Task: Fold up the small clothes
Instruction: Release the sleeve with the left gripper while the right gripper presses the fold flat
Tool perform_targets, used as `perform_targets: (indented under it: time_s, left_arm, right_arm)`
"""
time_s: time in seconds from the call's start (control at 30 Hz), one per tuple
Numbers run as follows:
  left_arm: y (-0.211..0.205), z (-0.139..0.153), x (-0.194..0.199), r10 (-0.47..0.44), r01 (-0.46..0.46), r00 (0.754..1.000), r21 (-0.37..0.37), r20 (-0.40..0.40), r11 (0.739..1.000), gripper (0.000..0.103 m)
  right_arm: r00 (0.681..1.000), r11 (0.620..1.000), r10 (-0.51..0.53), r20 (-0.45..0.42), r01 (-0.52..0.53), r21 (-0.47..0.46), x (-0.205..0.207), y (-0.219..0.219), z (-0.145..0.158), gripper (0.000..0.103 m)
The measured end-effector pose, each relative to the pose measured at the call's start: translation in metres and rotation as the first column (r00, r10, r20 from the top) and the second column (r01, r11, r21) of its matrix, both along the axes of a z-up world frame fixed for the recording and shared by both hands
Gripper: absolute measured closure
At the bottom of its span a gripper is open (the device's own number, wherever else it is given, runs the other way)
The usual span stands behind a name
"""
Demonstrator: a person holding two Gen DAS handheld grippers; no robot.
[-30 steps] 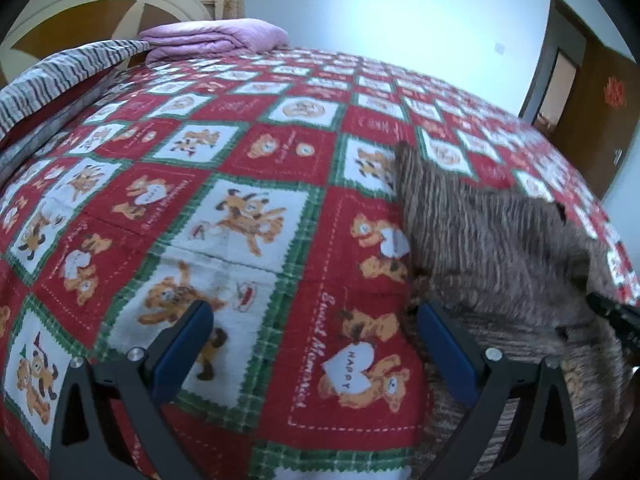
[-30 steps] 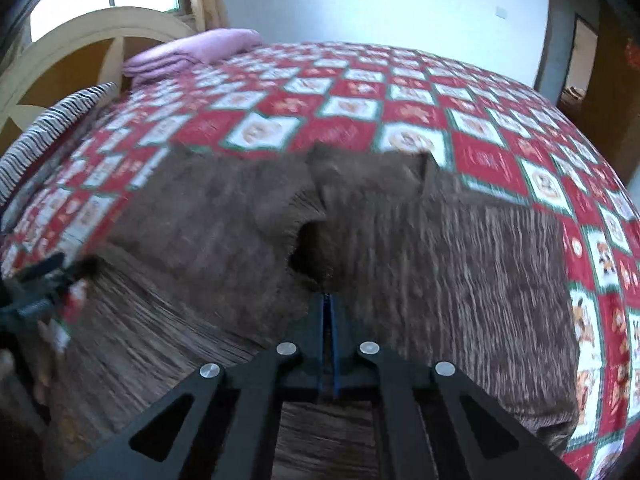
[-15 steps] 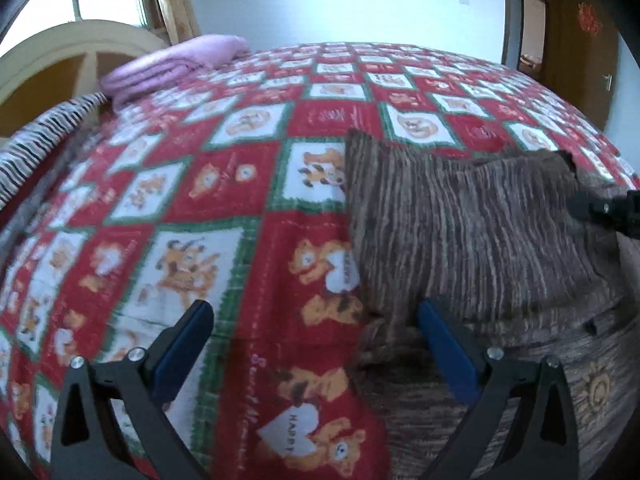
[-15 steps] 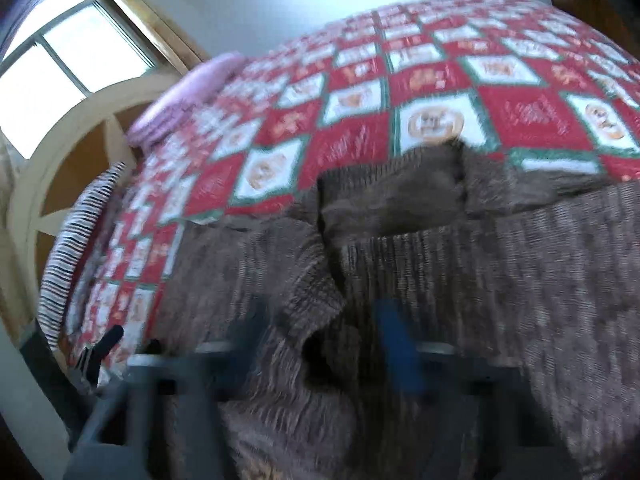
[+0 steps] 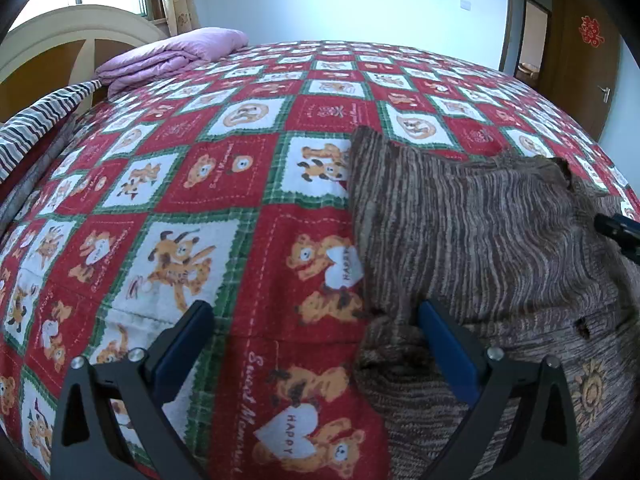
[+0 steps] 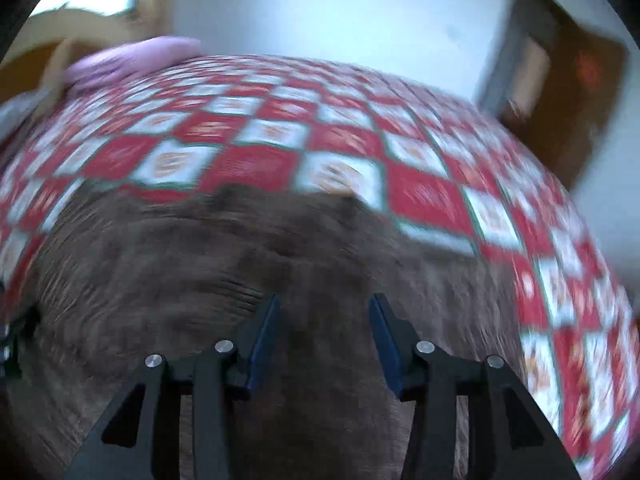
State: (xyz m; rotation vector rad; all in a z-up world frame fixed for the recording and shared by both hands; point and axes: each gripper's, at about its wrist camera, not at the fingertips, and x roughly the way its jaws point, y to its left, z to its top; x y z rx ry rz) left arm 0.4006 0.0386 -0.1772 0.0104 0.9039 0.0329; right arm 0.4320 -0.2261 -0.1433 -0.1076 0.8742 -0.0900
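a bed covered by a red, white and green checked quilt with bear and dog cartoons (image 5: 248,216) fills both views. at its far left corner lies a folded lilac blanket (image 5: 172,54), next to a cream curved headboard (image 5: 76,36) with a window behind it. a black-and-white striped cloth (image 5: 36,120) hangs along the left edge. the far wall is pale, and a brown wooden door (image 5: 580,52) with a red paper ornament stands at the right.

the brown striped knit garment (image 5: 480,240) lies on the near right part of the quilt, one side folded over onto the body, with a small sun motif near its lower right edge. the left gripper (image 5: 316,332) stands wide apart; its right blue pad sits at the garment's bunched left edge, its left pad over bare quilt, and nothing is clamped.

the right gripper (image 6: 324,320) hangs just over the garment; its jaws have just been opening and now stand partly apart with only cloth beneath, nothing pinched. in the left wrist view only its dark tip shows at the right edge.

the right wrist view is badly smeared, so the garment's folds and neckline there cannot be made out. the garment's right side is cut off in the left wrist view.
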Motion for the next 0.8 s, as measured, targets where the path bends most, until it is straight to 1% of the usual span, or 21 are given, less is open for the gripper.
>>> perform_targets:
  time_s: [0.07,0.1,0.17,0.23,0.27,0.3,0.33,0.37,0.43,0.5,0.6,0.63,0.7,0.73,0.77,0.8]
  left_arm:
    - [0.0,0.0,-0.001,-0.001,0.001,1.0,-0.004,0.003,1.0,0.0]
    - [0.001,0.0,-0.001,-0.003,0.003,1.0,-0.012,0.006,1.0,0.0]
    - [0.003,0.0,-0.001,-0.004,0.004,1.0,-0.02,-0.001,1.0,0.0]
    - [0.001,0.0,-0.002,-0.01,0.01,1.0,-0.013,-0.009,1.0,0.0]
    - [-0.001,-0.001,-0.004,-0.017,0.017,1.0,-0.005,-0.012,1.0,0.0]
    - [-0.003,-0.001,-0.008,-0.026,0.026,1.0,0.006,-0.017,1.0,0.0]
    - [-0.003,-0.001,-0.01,-0.031,0.031,0.999,0.009,-0.021,0.999,0.0]
    - [-0.004,-0.001,-0.013,-0.036,0.036,0.999,0.01,-0.021,0.999,0.0]
    - [-0.002,-0.001,-0.019,-0.042,0.043,0.999,0.002,-0.02,0.999,0.0]
    - [0.0,0.0,-0.021,-0.045,0.045,0.999,-0.012,-0.018,0.999,0.0]
    - [0.001,0.0,-0.022,-0.042,0.042,0.999,-0.024,-0.013,0.999,0.0]
    - [0.002,0.0,-0.022,-0.041,0.041,0.999,-0.026,-0.011,0.999,0.0]
    - [0.001,0.0,-0.022,-0.04,0.04,0.999,-0.028,-0.011,0.999,0.0]
    - [0.002,0.0,-0.022,-0.04,0.04,0.999,-0.031,-0.011,0.999,0.0]
    - [0.003,0.0,-0.022,-0.04,0.039,0.999,-0.035,-0.014,0.999,0.0]
    - [0.004,0.0,-0.024,-0.038,0.037,0.999,-0.041,-0.017,0.998,0.0]
  right_arm:
    - [0.998,0.996,0.06,0.015,-0.06,0.068,-0.011,0.002,0.005,0.055]
    - [0.993,0.987,0.114,0.021,-0.116,0.112,-0.015,0.008,0.009,0.055]
    - [0.981,0.965,0.191,0.026,-0.193,0.178,-0.023,0.021,0.013,0.055]
    - [0.967,0.942,0.255,0.02,-0.254,0.221,-0.032,0.037,0.012,0.055]
    - [0.961,0.94,0.277,0.001,-0.271,0.209,-0.035,0.045,0.006,0.056]
    - [0.957,0.952,0.283,-0.059,-0.273,0.142,-0.038,0.054,-0.007,0.056]
    - [0.956,0.959,0.275,-0.105,-0.266,0.095,-0.043,0.056,-0.018,0.056]
    - [0.958,0.958,0.281,-0.058,-0.276,0.084,-0.053,0.052,-0.02,0.056]
    - [0.962,0.962,0.267,-0.056,-0.263,0.07,-0.066,0.045,-0.016,0.056]
    - [0.966,0.967,0.247,-0.076,-0.241,0.08,-0.072,0.042,-0.012,0.056]
    - [0.967,0.969,0.242,-0.079,-0.237,0.073,-0.08,0.045,-0.005,0.056]
    - [0.968,0.968,0.244,-0.054,-0.239,0.08,-0.082,0.046,0.001,0.056]
    - [0.966,0.96,0.255,0.029,-0.257,0.114,-0.077,0.045,0.01,0.055]
    - [0.966,0.96,0.253,0.051,-0.257,0.11,-0.076,0.045,0.012,0.055]
    - [0.968,0.966,0.247,0.038,-0.25,0.072,-0.073,0.046,0.007,0.055]
    - [0.975,0.975,0.223,-0.025,-0.223,0.002,-0.065,0.044,-0.007,0.055]
